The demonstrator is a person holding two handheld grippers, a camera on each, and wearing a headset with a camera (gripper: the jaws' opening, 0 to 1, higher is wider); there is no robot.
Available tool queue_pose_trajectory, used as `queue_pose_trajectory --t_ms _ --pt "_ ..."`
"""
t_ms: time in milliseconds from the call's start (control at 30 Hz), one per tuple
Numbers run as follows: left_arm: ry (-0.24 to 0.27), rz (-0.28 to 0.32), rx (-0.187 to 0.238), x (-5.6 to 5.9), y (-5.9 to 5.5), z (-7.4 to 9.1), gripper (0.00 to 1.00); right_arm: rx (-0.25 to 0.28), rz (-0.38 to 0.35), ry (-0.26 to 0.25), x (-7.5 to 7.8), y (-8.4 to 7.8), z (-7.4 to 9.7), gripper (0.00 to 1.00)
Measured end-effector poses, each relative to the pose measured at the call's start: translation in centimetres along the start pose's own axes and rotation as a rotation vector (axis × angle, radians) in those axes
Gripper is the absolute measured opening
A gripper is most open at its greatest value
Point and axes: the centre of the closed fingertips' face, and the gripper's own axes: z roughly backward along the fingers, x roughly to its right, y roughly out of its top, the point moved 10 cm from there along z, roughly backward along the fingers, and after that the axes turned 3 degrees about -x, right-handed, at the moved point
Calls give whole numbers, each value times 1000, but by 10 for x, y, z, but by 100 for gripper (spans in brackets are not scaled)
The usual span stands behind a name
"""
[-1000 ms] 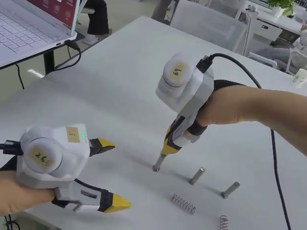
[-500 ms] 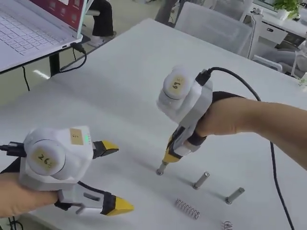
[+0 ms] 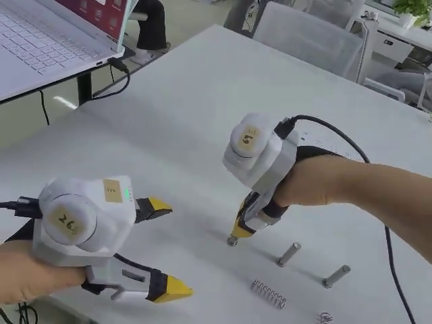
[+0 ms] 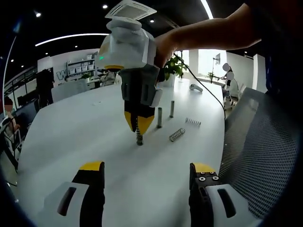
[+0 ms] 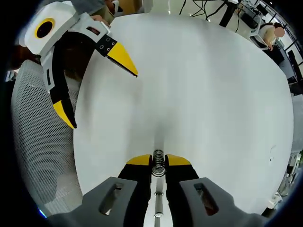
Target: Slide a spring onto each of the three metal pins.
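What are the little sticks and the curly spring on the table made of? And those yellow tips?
The pins look like bare metal: grey, smooth, faintly shiny. The loose spring seems to be thin steel wire, grey and coiled. The left gripper has yellow fingers that look like matte plastic or rubber, evenly coloured; I cannot tell which.

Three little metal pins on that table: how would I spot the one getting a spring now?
On the white table, follow the right gripper down to the pin between its jaws, the leftmost of three in the head view. It alone carries a spring; the two other pins are bare.
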Motion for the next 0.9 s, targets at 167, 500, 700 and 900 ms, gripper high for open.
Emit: queue_pose_trajectory --t_ms 167,500,700,900 --pt "1 -2 1 -1 1 -1 69 3 -5 -6 1 -1 -4 8" --pt "-8 -3 -3 0 1 -2 68 14 -5 -13 0 -3 -8 9" --pt "-12 4 0 1 1 -2 68 22 -25 -7 -1 -5 -9 12" --pt "-14 6 -2 3 0 -3 68 62 -60 -10 2 -8 -4 16"
